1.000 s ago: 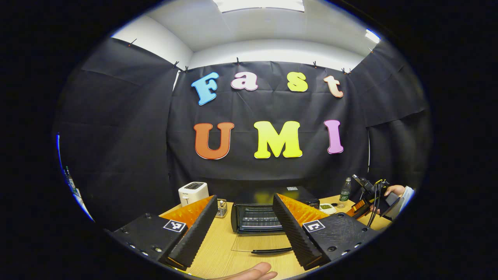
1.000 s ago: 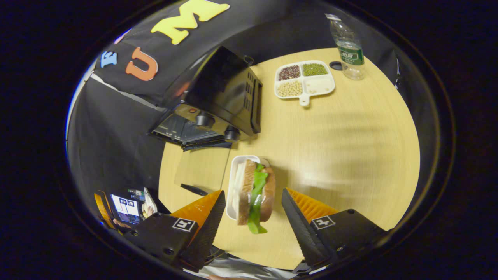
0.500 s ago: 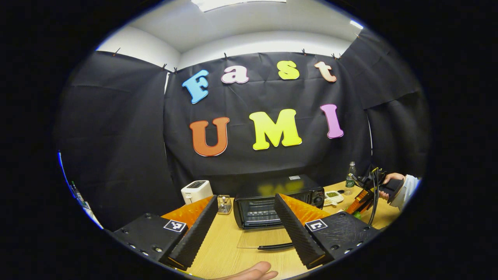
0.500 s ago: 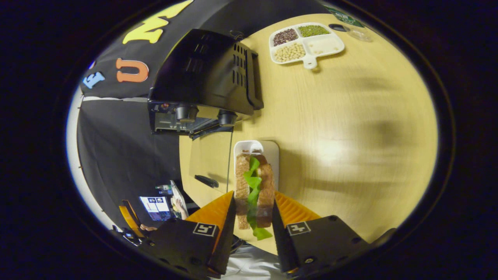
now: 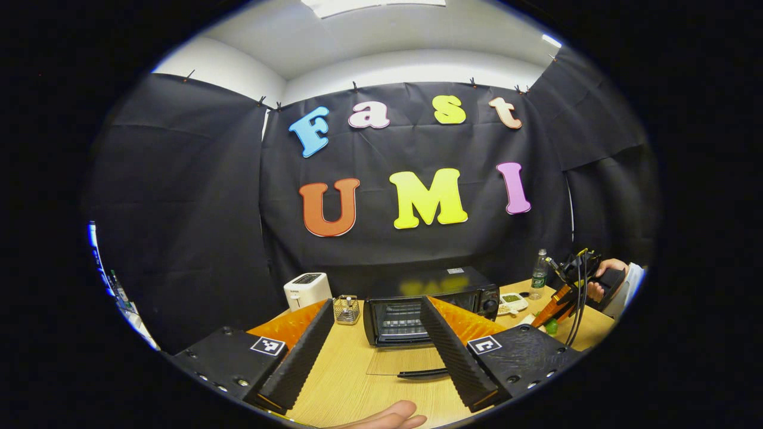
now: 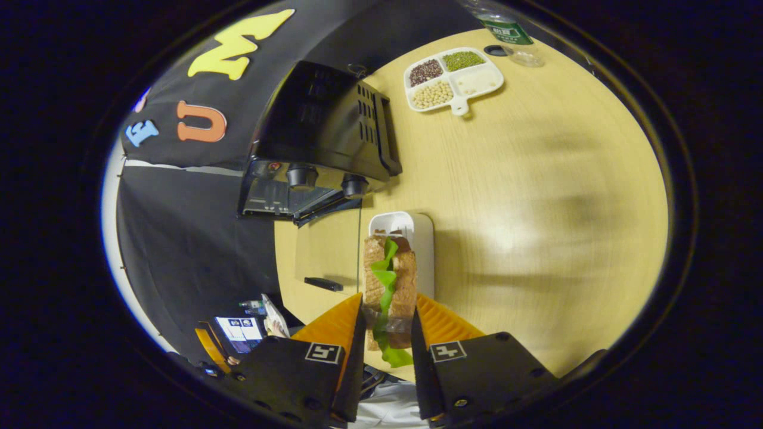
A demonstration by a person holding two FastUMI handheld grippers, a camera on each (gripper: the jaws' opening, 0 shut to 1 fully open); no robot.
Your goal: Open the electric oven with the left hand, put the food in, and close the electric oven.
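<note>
Surroundings: I see a white toaster [image 5: 307, 289] and a small wire basket [image 5: 346, 309] left of the oven in the left gripper view; a divided tray of beans [image 6: 453, 80] and a water bottle [image 6: 503, 33] lie beyond the oven on the wooden table [image 6: 536, 179] in the right gripper view.
In the way: the oven's glass door [image 5: 411, 360] lies flat on the table in front of the opening, its dark handle [image 5: 422, 373] nearest me.
Oven: the electric oven [image 5: 429, 304] stands open, its mouth facing my left gripper.
Left gripper [image 5: 372, 345]: my jaws are spread wide, holding nothing, hovering in front of the door.
Right gripper [image 6: 384, 333]: my jaws are closed in on the sandwich [image 6: 388, 280], both fingers pressing its bread sides.
Sandwich: it sits over a white dish [image 6: 417, 229], right of the door. Its long axis runs straight out along my fingers, slices on edge, green lettuce between them.
Person: a hand [image 5: 599, 280] holds the right gripper at the far right of the left gripper view.
</note>
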